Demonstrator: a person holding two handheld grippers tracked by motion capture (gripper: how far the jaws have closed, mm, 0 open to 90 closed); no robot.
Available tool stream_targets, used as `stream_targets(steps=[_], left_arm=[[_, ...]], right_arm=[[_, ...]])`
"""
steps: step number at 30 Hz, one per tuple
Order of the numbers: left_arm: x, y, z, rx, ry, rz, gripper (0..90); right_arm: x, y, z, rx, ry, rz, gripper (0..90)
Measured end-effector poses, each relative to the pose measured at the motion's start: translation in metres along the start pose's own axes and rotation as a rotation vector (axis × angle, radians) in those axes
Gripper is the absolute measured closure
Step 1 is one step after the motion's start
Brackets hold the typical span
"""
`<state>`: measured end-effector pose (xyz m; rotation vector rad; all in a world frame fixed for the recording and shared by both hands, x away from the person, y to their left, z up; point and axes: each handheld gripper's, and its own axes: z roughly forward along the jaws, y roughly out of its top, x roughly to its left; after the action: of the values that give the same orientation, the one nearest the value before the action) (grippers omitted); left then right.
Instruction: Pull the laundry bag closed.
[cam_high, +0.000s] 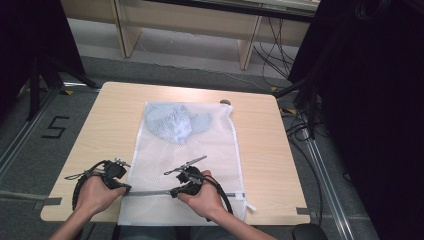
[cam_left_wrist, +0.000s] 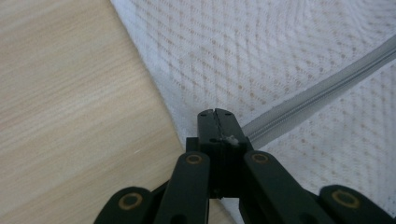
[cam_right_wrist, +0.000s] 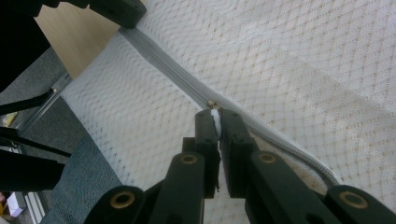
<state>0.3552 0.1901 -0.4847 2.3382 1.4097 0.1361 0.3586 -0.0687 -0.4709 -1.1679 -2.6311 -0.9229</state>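
Observation:
A white mesh laundry bag (cam_high: 195, 150) lies flat on the wooden table (cam_high: 112, 117), with a pale blue garment (cam_high: 175, 122) inside near its far end. A grey zipper (cam_high: 150, 192) runs across the bag's near end. My left gripper (cam_high: 127, 188) is shut on the bag's left edge at the zipper's end (cam_left_wrist: 215, 113), where the zipper (cam_left_wrist: 317, 93) leads off to the right. My right gripper (cam_high: 173, 192) is shut on the white zipper pull (cam_right_wrist: 215, 117), midway along the zipper (cam_right_wrist: 163, 60). The left gripper's black jaw (cam_right_wrist: 116, 11) shows at the top of the right gripper view.
The bag's near edge reaches the table's front edge (cam_high: 270, 220). Bare tabletop lies on both sides of the bag. A light wooden desk (cam_high: 190, 25) and cables (cam_high: 272, 55) stand beyond the table; black drapes (cam_high: 370, 100) flank it.

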Motion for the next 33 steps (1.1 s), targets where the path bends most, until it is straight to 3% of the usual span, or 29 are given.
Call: stream_targets(steps=[5, 6, 9, 14, 15, 19, 24, 25, 33], left_arm=[[-0.005, -0.001, 0.003, 0.019, 0.006, -0.029, 90.0], [-0.002, 0.001, 0.002, 0.03, 0.014, 0.037, 90.0], [-0.003, 0.002, 0.003, 0.033, 0.013, 0.022, 90.0], [-0.003, 0.001, 0.003, 0.031, 0.017, 0.034, 90.0], [-0.005, 0.001, 0.002, 0.036, 0.027, 0.022, 90.0], [-0.007, 0.0, 0.002, 0.029, 0.023, -0.006, 90.0], [-0.007, 0.0, 0.002, 0.031, 0.028, 0.003, 90.0], [-0.005, 0.001, 0.002, 0.032, 0.033, 0.029, 90.0], [-0.005, 0.0, 0.002, 0.025, 0.032, 0.032, 90.0]], right_arm=[[-0.001, -0.001, 0.001, 0.006, 0.007, 0.011, 87.1], [-0.001, -0.002, 0.002, 0.007, 0.008, 0.012, 87.1], [-0.001, -0.003, 0.002, 0.012, 0.013, 0.014, 87.1], [-0.003, -0.006, 0.0, 0.013, 0.0, 0.01, 87.2], [-0.002, -0.007, -0.001, 0.024, 0.005, 0.033, 87.2], [-0.008, -0.01, -0.007, 0.006, -0.005, 0.025, 87.2], [-0.013, -0.014, -0.011, 0.003, -0.007, 0.035, 87.2], [-0.014, -0.015, -0.013, 0.003, -0.012, 0.04, 87.2], [-0.015, -0.017, -0.015, -0.003, -0.019, 0.041, 87.2]])
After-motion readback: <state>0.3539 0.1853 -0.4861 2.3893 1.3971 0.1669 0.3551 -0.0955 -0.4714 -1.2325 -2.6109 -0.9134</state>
